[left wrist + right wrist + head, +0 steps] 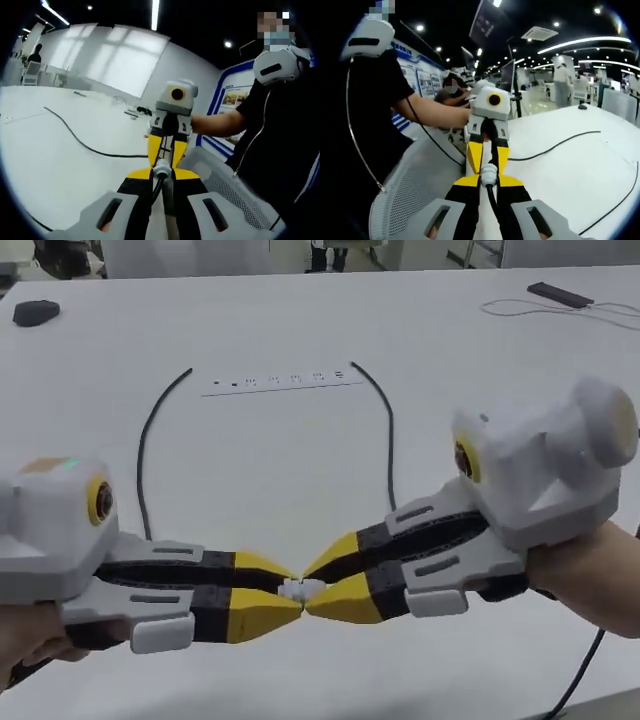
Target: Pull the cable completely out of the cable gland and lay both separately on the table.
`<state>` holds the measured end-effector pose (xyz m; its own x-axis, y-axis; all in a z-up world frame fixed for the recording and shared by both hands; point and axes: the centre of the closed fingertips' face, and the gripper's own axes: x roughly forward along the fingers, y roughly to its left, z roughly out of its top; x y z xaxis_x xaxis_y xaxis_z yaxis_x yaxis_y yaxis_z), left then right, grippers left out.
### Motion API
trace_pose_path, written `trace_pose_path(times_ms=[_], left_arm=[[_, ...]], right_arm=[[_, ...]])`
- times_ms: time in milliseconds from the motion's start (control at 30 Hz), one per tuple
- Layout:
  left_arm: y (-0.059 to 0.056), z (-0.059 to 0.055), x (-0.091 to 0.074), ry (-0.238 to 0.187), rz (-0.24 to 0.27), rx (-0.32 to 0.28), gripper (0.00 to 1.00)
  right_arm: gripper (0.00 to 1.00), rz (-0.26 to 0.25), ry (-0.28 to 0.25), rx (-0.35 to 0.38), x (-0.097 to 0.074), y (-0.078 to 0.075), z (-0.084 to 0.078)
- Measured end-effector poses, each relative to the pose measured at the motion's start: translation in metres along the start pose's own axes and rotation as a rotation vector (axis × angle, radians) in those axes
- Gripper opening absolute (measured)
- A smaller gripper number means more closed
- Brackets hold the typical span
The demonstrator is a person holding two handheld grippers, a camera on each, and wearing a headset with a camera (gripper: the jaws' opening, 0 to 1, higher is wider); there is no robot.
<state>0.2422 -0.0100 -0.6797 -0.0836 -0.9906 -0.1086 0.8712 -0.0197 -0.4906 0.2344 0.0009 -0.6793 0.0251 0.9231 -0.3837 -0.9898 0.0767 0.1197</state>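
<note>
Above the near edge of the white table (300, 490), the small white cable gland (302, 590) hangs in the air, pinched from both sides. The left gripper (290, 592) comes in from the left and the right gripper (314, 592) from the right, their yellow tips meeting nose to nose at the gland. Each pair of jaws is pressed together on its own end of the gland.

In the left gripper view the gland sits between that gripper's yellow tips, with a dark strand running back from it down between the jaws. In the right gripper view it is a pale knob in the same spot, and black cable leaves it and passes back between those jaws. I cannot tell how far the cable sits inside the gland.

The black cable (388, 440) lies on the table beyond the grippers in a wide loop. One side curves down toward the right gripper, the other toward the left, and both run out of sight behind them. A white power strip (285, 381) lies inside the top of the loop. Further off, a dark mouse (36, 312) rests at the far left and a flat black device (560, 294) at the far right. The person's hands grip both handles at the bottom corners.
</note>
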Motion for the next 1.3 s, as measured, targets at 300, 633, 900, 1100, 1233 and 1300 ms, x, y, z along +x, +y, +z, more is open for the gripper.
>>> trace_pose_path(times_ms=[300, 633, 900, 1100, 1233, 1300], left_arm=[[0.006, -0.001, -0.001, -0.010, 0.011, -0.184, 0.14], [-0.004, 0.003, 0.001, 0.002, 0.019, 0.153, 0.14], [-0.010, 0.007, 0.002, 0.009, 0.031, 0.287, 0.14], [-0.013, 0.007, 0.005, 0.012, 0.021, 0.314, 0.14], [-0.012, 0.003, 0.006, 0.023, 0.022, 0.313, 0.14], [-0.010, 0.002, 0.005, 0.023, 0.023, 0.283, 0.14]], right_arm=[[0.06, -0.082, 0.059, -0.249, 0.004, -0.001, -0.001], [0.16, 0.049, -0.074, 0.237, -0.008, 0.004, 0.011], [0.13, 0.071, -0.128, 0.425, -0.012, -0.003, 0.004], [0.10, 0.097, -0.133, 0.452, -0.007, 0.001, 0.002], [0.08, 0.108, -0.111, 0.458, -0.005, 0.005, -0.001], [0.08, 0.100, -0.107, 0.414, -0.005, 0.006, -0.002]])
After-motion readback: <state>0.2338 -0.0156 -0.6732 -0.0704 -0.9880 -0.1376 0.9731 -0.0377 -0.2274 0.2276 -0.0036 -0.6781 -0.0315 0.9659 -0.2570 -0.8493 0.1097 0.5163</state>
